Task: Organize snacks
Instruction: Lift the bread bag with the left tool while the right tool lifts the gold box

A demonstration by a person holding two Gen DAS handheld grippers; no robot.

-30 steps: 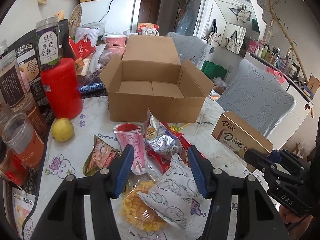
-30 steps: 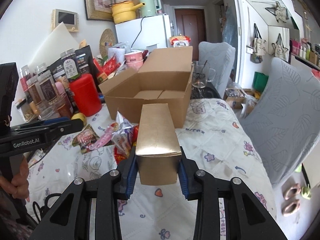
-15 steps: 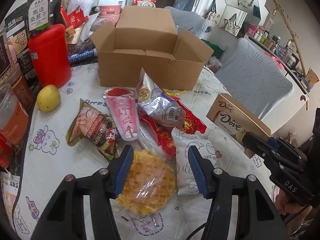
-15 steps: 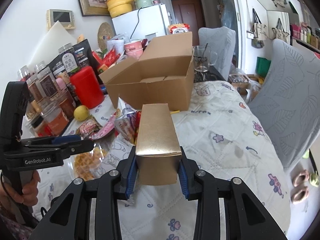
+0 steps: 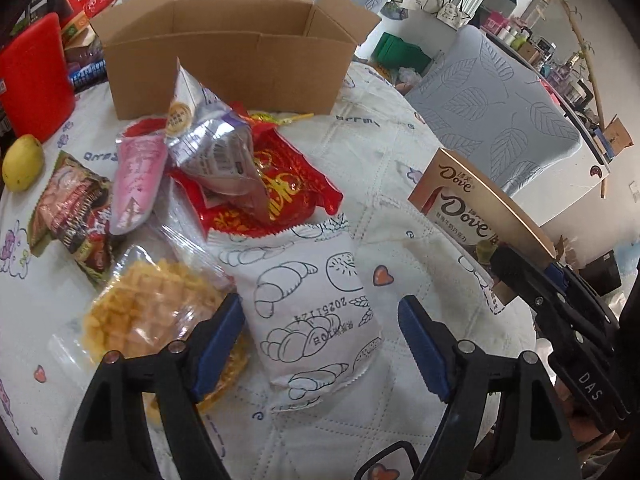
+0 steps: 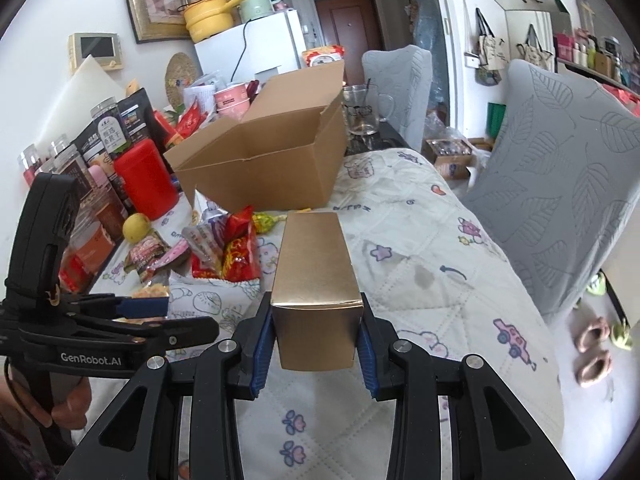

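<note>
A white bread packet (image 5: 312,304) printed with pastry drawings lies on the quilted tablecloth (image 5: 400,184). My left gripper (image 5: 320,340) hangs just over it, one finger on each side. Its jaws are opening and the pads do not press on the packet. My right gripper (image 6: 316,336) is shut on a gold Dove chocolate box (image 6: 316,272), held above the table. In the left wrist view that Dove box (image 5: 472,208) and the right gripper (image 5: 532,280) show at the right. An open, empty cardboard box (image 5: 224,52) stands behind the snack pile.
A waffle packet (image 5: 152,316), a red packet (image 5: 276,192), a silver packet (image 5: 212,148), a pink packet (image 5: 136,176) and a dark packet (image 5: 72,216) lie heaped. A lemon (image 5: 22,162), a red canister (image 5: 34,76) and jars (image 6: 108,128) crowd the left edge. A grey chair (image 6: 560,184) stands to the right.
My left gripper sank toward the table, tipped downward and spread its jaws, which now straddle the white packet. The right gripper shifted a little, still gripping the Dove box.
</note>
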